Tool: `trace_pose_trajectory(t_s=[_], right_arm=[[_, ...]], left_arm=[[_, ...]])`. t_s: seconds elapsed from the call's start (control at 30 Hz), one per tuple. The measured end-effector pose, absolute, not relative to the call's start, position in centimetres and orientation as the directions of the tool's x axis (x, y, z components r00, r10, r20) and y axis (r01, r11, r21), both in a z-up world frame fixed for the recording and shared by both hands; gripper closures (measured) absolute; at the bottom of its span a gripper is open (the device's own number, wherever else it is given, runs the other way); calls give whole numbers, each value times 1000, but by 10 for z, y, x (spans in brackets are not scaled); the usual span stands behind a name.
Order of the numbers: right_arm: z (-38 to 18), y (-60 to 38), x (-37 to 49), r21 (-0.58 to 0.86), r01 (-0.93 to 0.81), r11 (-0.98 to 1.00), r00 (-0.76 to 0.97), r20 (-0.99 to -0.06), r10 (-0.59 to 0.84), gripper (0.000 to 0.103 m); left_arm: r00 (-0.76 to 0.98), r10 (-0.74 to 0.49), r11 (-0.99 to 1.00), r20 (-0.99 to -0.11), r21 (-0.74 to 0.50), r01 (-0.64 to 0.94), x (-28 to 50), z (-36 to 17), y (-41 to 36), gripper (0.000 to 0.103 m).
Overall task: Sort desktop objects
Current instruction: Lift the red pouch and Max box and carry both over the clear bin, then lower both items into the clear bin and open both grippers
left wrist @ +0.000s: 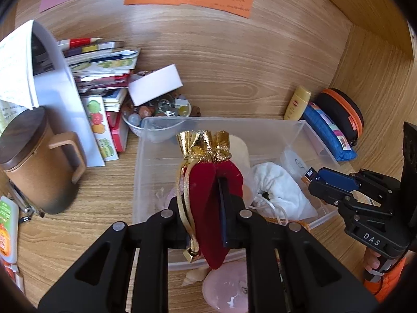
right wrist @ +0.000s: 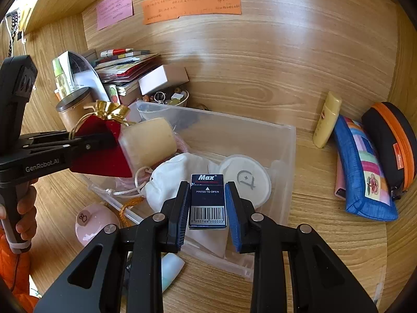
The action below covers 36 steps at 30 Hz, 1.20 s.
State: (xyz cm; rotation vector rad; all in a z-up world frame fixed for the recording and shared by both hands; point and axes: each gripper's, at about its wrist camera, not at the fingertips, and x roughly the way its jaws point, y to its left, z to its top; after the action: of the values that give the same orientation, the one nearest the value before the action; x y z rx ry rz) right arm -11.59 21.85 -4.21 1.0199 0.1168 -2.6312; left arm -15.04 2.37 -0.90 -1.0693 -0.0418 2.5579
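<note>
Left wrist view: the left gripper (left wrist: 208,216) is clenched on a red velvet pouch (left wrist: 208,208) with a gold drawn top, pinched at mid-body so that the gathered neck stands ahead of the fingers and the gold cord hangs down its side. It is held above the clear plastic bin (left wrist: 146,156), which I judge to be the collecting container for small loose items, since a white cloth bag (left wrist: 276,187) and a round white lid (left wrist: 297,164) already lie inside. At the right edge of this view the right gripper (left wrist: 316,176) appears side-on, also over the bin, and only a corner of its load shows. The right wrist view supplies what is missing: the right gripper (right wrist: 207,206) is closed on a small dark blue box (right wrist: 207,200) marked "Max" with a barcode, held upright between the blue pads above the bin's contents. It also shows a person's hand (right wrist: 24,214) on the left gripper's handle, and a cream cylinder (right wrist: 148,140) in the bin just beside the pouch. Whether pouch and cylinder touch cannot be settled. Both items appear positioned for release into the bin; neither is yet set down.
</note>
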Motion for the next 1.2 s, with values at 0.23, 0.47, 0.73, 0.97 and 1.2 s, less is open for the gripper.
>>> trace_pose_trajectory(t_s=[0.23,0.47,0.73,0.97,1.2], right_arm=[[-46,215,-117,28,318,-948,-685,-685,-249,78],[-49,215,-118,30,323,-946,-678,-691,-253,78],[-49,215,-116,39,322,-946,-678,-688,-259,78],[-44,214,-110,27,316,-948,-705,-662,-254,59],[-38,217,-111,33,304,-952,-714,-653,-251,50]], left_arm=[[-633,339,-931,-695,-150,-334,-154,-13,33,79],[-624,319,-936,-713,-135,-324,-154,-17,35,70],[-663,241,-951,-709,-36,-307,-143,-17,44,47],[-703,214,-952,-678,16,-305,-133,-9,44,35],[-721,209,-957,-661,12,-289,-125,-1,34,24]])
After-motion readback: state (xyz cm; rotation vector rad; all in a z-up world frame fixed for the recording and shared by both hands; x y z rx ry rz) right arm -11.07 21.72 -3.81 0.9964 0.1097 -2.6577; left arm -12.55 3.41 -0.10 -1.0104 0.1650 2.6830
